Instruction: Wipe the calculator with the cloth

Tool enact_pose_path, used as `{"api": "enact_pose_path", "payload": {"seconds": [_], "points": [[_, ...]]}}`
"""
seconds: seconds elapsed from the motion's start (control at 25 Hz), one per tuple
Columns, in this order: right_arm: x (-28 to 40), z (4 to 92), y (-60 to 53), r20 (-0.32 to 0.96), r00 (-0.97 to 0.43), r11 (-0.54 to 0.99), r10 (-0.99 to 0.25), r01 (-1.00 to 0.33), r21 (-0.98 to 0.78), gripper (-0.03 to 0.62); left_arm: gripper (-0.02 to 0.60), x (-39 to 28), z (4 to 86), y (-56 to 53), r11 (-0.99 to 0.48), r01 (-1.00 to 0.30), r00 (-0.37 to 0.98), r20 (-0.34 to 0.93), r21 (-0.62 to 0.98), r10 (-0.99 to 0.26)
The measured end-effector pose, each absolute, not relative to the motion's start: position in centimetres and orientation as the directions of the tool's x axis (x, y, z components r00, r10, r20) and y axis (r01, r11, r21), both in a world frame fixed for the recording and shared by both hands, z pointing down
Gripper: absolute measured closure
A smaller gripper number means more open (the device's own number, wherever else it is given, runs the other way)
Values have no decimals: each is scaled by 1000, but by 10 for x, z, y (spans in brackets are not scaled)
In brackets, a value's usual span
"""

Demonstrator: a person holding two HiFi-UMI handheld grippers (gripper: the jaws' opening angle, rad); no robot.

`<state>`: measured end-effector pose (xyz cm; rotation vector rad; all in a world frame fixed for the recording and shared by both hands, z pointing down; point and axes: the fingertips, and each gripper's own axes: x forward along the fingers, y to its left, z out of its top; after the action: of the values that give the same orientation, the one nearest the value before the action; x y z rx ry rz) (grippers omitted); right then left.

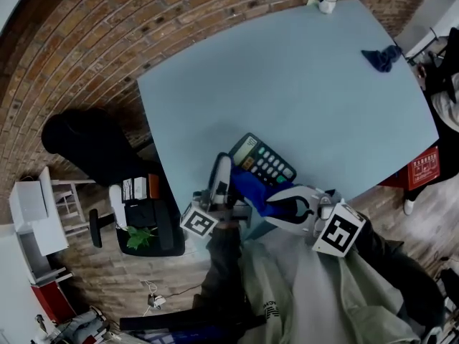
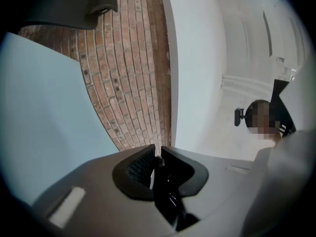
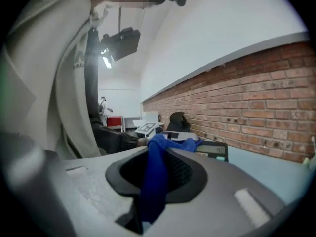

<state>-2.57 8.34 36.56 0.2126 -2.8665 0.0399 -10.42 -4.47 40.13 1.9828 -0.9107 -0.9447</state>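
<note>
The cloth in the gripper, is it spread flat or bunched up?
Bunched up: the cloth hangs as a narrow crumpled strip pinched in the right gripper.

The cloth [image 3: 153, 181] looks soft, the calculator [image 1: 262, 162] plastic, the table [image 1: 301, 84] smooth and matt.

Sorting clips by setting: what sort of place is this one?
Probably an office or workroom: a large pale blue table, a desk calculator at its near edge, and a black office chair beside it.

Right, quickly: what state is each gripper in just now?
Left gripper: closed, nothing visible between its jaws.
Right gripper: closed on the blue cloth.
</note>
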Motion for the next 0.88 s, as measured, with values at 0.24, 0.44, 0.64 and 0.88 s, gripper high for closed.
{"api": "enact_pose_path", "payload": {"seconds": [0.24,0.44,0.64,0.88], "points": [[3,357,5,251,-875,906,-414,-421,27,510,543,-102,387,-37,-508,-341,499,-305,791,-811],[29,369,-7,331,-816,859,-475,-512,-30,513,543,-118,384,-34,-463,-386,433,-286,797,-854],[-33,370,52,390,-868,948,-308,-316,44,514,543,-112,386,-41,-405,-432,384,-241,806,-891],[-38,379,87,438,-867,971,-239,-223,88,513,543,-135,375,-42,-398,-320,268,-320,860,-909]]}}
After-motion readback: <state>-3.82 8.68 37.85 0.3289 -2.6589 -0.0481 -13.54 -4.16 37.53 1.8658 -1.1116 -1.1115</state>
